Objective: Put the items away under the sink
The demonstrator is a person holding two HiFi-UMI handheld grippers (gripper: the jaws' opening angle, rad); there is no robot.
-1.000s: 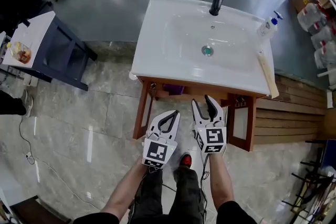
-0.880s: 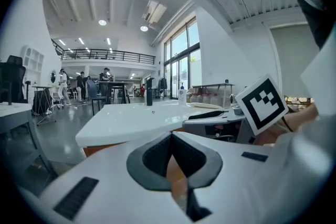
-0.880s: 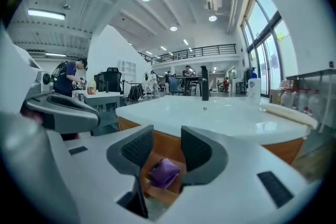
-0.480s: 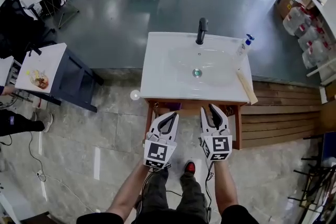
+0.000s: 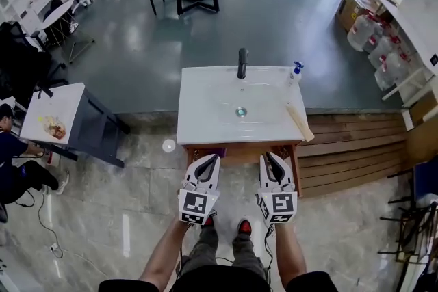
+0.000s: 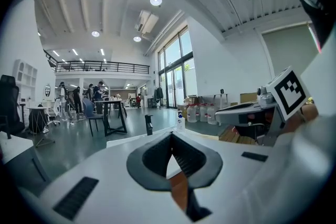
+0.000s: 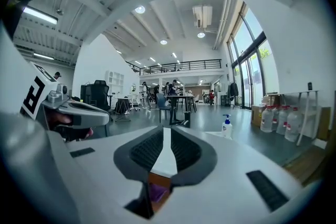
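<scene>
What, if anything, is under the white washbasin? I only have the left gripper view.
Observer: The head view shows a small purple object just under the front edge of the white washbasin, left of centre, inside the brown wooden stand. I cannot tell what it is.
Operator: Is there anything on top that I might miss?
Observer: A pale wooden stick lies along the right edge of the top.
Operator: And the floor?
Observer: A small white round object lies on the grey tiled floor, left of the washbasin.
</scene>
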